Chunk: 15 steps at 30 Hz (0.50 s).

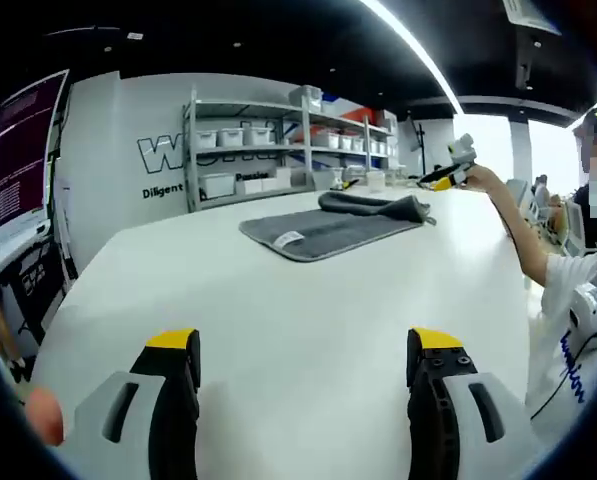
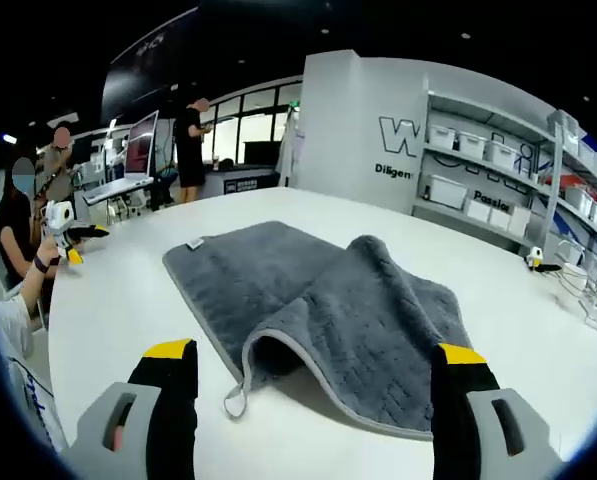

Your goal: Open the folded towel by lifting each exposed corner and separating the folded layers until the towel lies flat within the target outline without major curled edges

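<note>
1. Spreading wide, the jaws of the right gripper [image 2: 313,375] are seen holding nothing, poised just short of the towel [image 2: 318,310]; the left gripper [image 1: 303,370] is likewise parted and empty, well back from the towel [image 1: 328,228] over the bare table [image 1: 278,320].
2. The raised fold at the towel's near edge, beside the hanging loop [image 2: 236,402], is judged the best place to grip; only the top layer should be pinched.
3. Beyond it, the doubled layer is best peeled away from the label [image 2: 195,243] side and laid flat.
4. Farther past the towel, shelves [image 2: 498,180] are seen; no target outline can be made out.
</note>
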Motion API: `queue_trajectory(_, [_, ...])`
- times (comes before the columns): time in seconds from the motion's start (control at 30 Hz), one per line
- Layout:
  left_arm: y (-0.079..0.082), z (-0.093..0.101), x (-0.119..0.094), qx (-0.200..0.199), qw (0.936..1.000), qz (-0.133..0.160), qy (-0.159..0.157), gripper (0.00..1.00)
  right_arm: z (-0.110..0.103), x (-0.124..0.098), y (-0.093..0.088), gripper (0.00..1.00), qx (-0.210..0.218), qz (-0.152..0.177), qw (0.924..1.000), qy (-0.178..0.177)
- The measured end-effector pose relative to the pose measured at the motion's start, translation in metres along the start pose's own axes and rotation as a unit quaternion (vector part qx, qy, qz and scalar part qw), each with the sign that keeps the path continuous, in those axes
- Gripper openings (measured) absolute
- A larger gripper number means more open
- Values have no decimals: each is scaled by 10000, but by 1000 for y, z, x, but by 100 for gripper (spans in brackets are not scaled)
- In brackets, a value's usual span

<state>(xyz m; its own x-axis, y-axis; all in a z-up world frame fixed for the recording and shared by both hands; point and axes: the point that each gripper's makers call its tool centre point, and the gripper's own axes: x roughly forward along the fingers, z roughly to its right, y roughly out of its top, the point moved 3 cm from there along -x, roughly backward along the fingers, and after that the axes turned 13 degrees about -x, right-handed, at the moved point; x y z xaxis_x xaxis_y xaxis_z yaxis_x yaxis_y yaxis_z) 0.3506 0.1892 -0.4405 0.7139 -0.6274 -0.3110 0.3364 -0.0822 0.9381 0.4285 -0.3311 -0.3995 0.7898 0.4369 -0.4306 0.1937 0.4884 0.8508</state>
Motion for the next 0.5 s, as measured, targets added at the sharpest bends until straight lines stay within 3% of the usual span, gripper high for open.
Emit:
queue_trajectory(0.13, [33, 19, 31, 344, 9988, -251, -241, 84, 2, -4, 3, 99, -146, -24, 9999, -33])
queue_trajectory(0.23, [59, 29, 69, 498, 9958, -541, -546, 84, 0, -6, 8, 99, -133, 202, 9997, 35])
queue_trajectory(0.5, [117, 18, 171, 280, 9960, -449, -722, 83, -5, -4, 15, 99, -212, 457, 9986, 132])
